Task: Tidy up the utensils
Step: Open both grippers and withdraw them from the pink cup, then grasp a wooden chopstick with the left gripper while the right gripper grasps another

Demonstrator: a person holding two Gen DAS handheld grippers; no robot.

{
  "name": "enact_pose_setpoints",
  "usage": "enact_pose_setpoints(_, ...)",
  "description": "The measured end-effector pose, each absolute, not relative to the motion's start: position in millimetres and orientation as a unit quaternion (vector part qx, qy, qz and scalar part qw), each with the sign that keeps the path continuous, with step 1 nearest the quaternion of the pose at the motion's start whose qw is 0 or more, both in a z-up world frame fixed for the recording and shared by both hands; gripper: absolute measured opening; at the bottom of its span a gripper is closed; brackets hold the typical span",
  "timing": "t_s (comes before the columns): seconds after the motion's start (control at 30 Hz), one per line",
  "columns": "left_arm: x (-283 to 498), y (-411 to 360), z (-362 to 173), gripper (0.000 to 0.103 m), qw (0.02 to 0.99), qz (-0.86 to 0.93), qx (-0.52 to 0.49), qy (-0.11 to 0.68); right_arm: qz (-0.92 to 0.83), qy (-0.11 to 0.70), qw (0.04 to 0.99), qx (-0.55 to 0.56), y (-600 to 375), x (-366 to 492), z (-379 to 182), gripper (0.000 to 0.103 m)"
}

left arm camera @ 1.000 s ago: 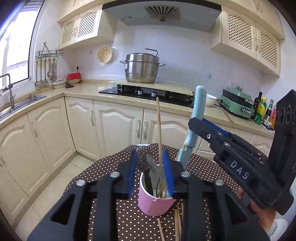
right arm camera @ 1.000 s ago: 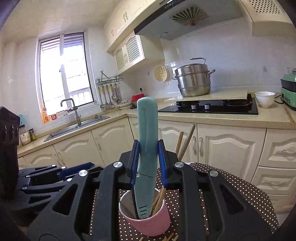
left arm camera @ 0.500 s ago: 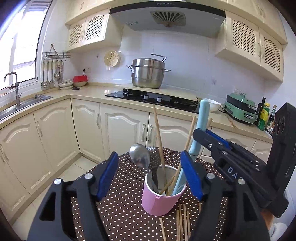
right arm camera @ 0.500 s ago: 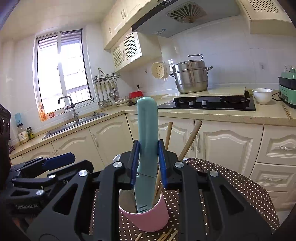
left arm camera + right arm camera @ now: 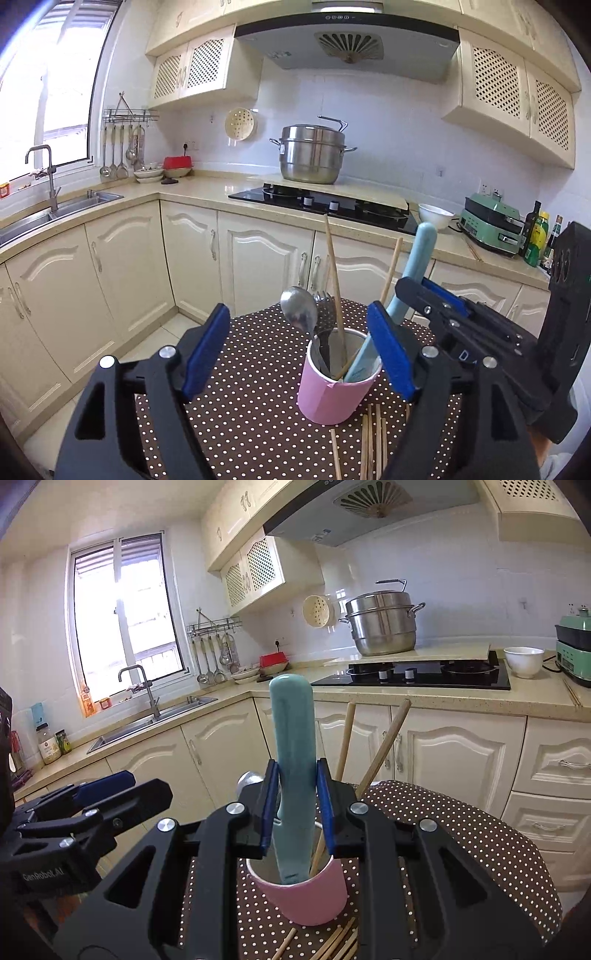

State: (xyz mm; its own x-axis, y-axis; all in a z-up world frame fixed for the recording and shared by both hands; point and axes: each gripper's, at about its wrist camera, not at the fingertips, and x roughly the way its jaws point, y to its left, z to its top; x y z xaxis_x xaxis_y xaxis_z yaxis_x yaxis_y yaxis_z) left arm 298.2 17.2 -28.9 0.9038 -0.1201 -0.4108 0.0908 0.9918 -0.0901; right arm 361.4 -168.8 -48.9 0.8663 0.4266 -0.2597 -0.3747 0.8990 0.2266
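1. The right hand-held gripper (image 5: 297, 808) grips the teal knife (image 5: 291, 775) by its handle, blade down inside the pink cup (image 5: 303, 897). If it lets go with the knife this tilted, the long handle may tip the light cup over.
2. The left hand-held gripper (image 5: 299, 354) is opening, its jaws wide on both sides of the cup with nothing pressed between them. A careless move may knock the spoon (image 5: 299, 306) or the upright chopsticks (image 5: 334, 280).
3. Loose chopsticks (image 5: 373, 439) lie on the dotted desk (image 5: 251, 406), touching the cup's base; a sliding cup may roll them off.
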Motion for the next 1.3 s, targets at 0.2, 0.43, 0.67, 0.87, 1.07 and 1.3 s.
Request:
enact_pose_setpoints(0.2, 285.8, 18.7, -24.7, 0.077, 0.978, -0.042, -0.026, 0.205, 0.213, 0.136, 0.964, 0.086, -169.9, 339.5, -41.4, 0.044)
enact_pose_setpoints(0.43, 267.6, 18.8, -15.3, 0.078, 0.979, -0.042, -0.026, 0.196, 0.213, 0.129, 0.965, 0.084, -175.3, 319.8, -31.1, 0.044)
enact_pose_setpoints(0.67, 252.6, 17.8, -16.9, 0.078, 0.975, -0.052, -0.029, 0.215, 0.204, 0.137, 0.966, 0.08, -188.7, 297.9, -32.8, 0.044)
enact_pose_setpoints(0.87, 255.1, 9.5, -44.0, 0.078, 0.952, -0.078, -0.024, 0.296, 0.185, 0.168, 0.965, 0.08, -206.9, 287.2, -51.7, 0.044)
enact_pose_setpoints(1.07, 277.0, -0.6, -105.4, 0.078, 0.895, -0.097, -0.021, 0.434, 0.168, 0.233, 0.953, 0.094, -226.1, 289.7, -90.9, 0.044)
enact_pose_setpoints(1.3, 292.0, -5.4, -159.5, 0.078, 0.855, -0.093, -0.023, 0.51, 0.162, 0.304, 0.931, 0.118, -239.8, 294.2, -134.0, 0.045)
